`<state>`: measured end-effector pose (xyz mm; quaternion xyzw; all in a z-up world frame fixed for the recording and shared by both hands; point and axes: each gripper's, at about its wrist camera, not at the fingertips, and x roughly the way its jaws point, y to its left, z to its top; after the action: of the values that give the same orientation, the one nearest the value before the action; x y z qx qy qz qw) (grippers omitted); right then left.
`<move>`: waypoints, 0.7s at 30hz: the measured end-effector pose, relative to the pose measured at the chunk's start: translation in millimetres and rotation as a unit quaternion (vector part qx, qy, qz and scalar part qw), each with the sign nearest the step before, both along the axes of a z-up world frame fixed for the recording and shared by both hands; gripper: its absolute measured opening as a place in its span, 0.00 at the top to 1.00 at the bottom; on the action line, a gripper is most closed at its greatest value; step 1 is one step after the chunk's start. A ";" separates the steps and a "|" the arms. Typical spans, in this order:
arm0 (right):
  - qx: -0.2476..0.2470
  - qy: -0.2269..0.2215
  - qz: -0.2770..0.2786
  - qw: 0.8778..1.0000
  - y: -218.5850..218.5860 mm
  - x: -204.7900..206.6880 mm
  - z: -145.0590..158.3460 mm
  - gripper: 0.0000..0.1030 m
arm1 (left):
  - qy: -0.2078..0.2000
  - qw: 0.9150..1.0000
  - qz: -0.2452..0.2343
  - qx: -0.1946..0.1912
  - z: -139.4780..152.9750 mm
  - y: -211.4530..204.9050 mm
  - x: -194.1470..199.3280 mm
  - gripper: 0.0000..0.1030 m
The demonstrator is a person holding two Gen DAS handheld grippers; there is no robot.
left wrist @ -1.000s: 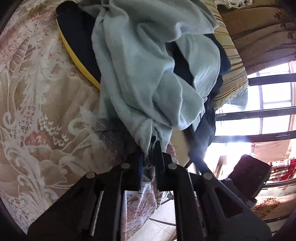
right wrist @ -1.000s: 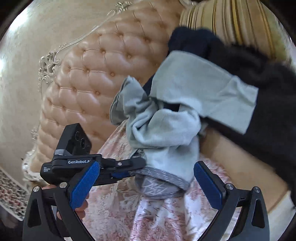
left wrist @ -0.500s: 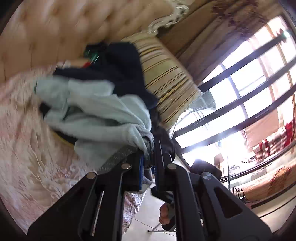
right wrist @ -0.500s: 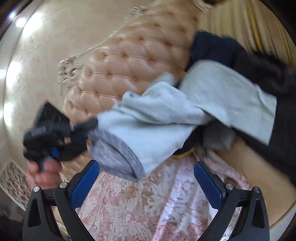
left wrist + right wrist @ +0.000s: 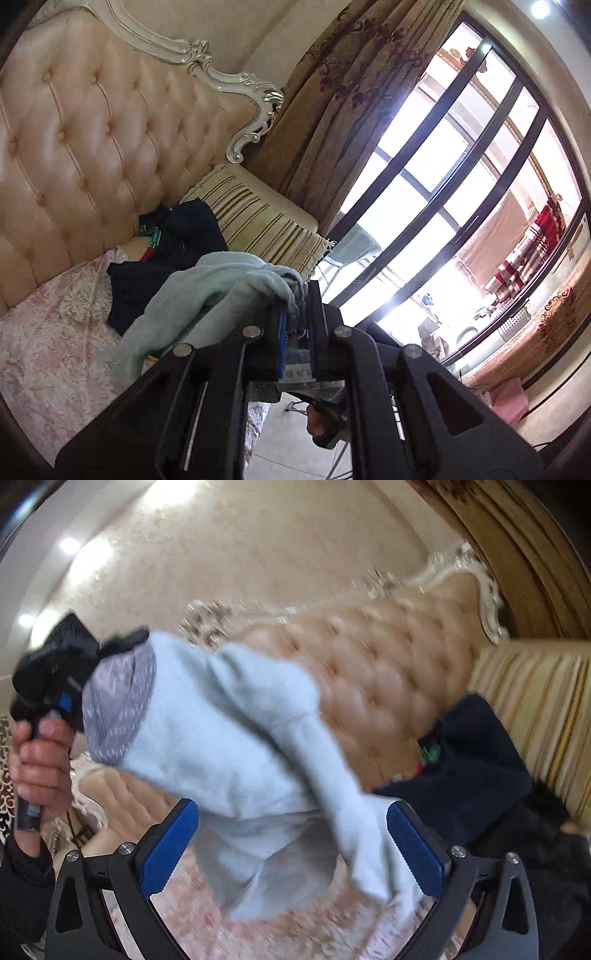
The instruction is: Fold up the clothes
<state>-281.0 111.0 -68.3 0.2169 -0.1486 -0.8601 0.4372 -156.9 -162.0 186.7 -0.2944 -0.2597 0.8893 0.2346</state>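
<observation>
At the far left of the right wrist view, the left gripper [image 5: 107, 653] is clamped on the grey patterned hem [image 5: 118, 705] of the pale blue garment [image 5: 240, 760], the person's left hand [image 5: 40, 764] wrapped round its handle. From there the garment hangs lifted above the floral bedspread [image 5: 207, 919], one limb of cloth trailing down toward the blue pad [image 5: 413, 847] of the right finger. The right gripper [image 5: 291, 849] stands wide open beneath it, holding nothing; whether cloth touches its pads cannot be told through the blur. Further right, dark navy clothes [image 5: 476, 768] lie heaped at the head end of the bed, against the striped pillow [image 5: 535, 709] and below the tufted headboard [image 5: 388, 679].

In the left wrist view the garment [image 5: 207, 295] bunches between the closed jaws of the left gripper [image 5: 297, 325], draping left over the bedspread [image 5: 40, 354] near the bed's side edge. The navy pile [image 5: 184, 236] sits behind it, the pillow [image 5: 258, 225] to its right, then curtains [image 5: 332, 122] and window [image 5: 461, 192]
</observation>
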 end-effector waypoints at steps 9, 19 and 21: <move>0.065 0.153 0.097 0.981 -120.1 125.5 79.6 0.00 | 0.000 0.998 0.060 0.000 7.9 -63.7 106.2 0.89; 0.073 0.162 0.194 0.965 -272.8 210.4 132.2 0.92 | -0.011 0.980 0.199 -0.013 7.2 -187.3 263.6 0.89; 0.072 0.161 0.211 0.962 -295.4 230.0 140.5 0.92 | -0.008 0.972 0.232 -0.026 6.0 -205.1 297.3 0.89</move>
<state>-50.9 -184.4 72.2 0.1331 0.0349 -0.7805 0.6098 140.4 -367.1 192.6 -0.2390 -0.2996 0.9236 0.0118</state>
